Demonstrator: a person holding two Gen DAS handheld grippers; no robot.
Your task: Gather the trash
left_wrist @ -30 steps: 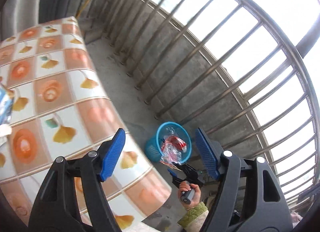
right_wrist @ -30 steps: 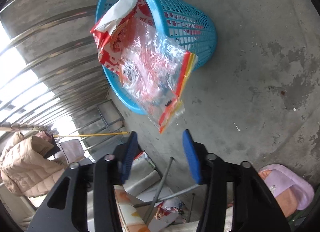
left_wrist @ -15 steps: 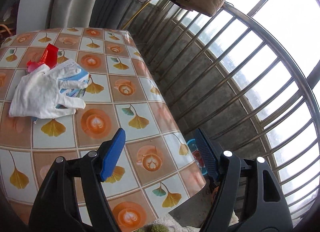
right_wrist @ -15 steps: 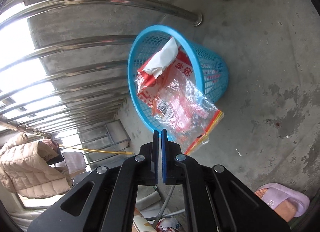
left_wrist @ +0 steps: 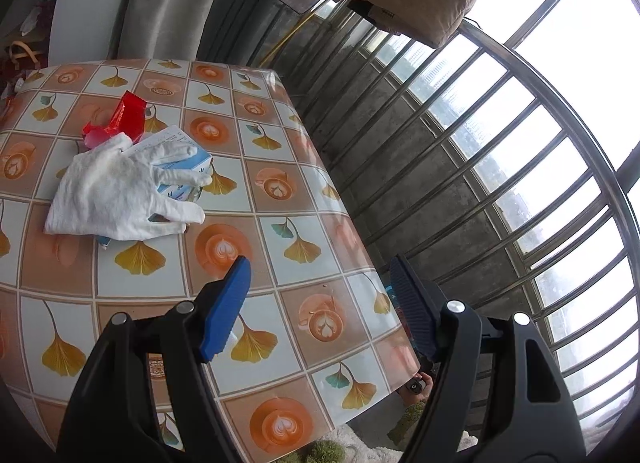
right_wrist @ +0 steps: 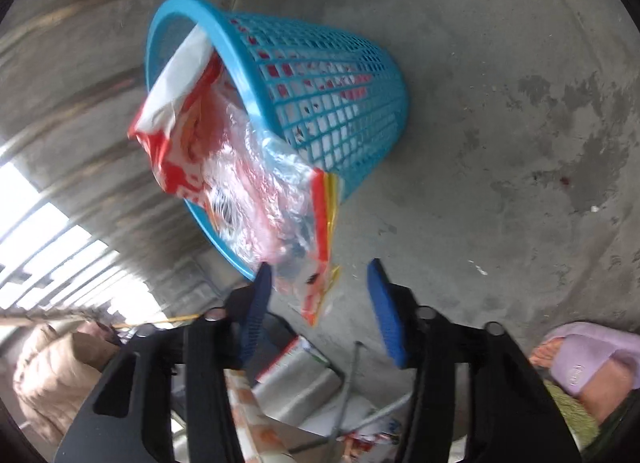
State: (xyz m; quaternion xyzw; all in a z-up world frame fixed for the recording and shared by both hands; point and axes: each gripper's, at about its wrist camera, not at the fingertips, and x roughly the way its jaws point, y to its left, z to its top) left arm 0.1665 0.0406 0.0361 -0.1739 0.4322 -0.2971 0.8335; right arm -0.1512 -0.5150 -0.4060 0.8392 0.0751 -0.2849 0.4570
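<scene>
On the concrete balcony floor, my right gripper (right_wrist: 320, 303) hovers at the blue mesh basket (right_wrist: 332, 103), its jaws opening with the lower corner of the clear-and-red plastic wrapper (right_wrist: 256, 183) between them but gripped by neither pad; the wrapper hangs out over the basket's rim. A purple slipper (right_wrist: 588, 359) shows at the lower right. My left gripper (left_wrist: 320, 303) stands released and empty above the patterned tablecloth (left_wrist: 280, 223), where a white glove (left_wrist: 116, 191) lies across a blue-and-white box (left_wrist: 184, 167), touching a red packet (left_wrist: 120, 119) just beyond it.
</scene>
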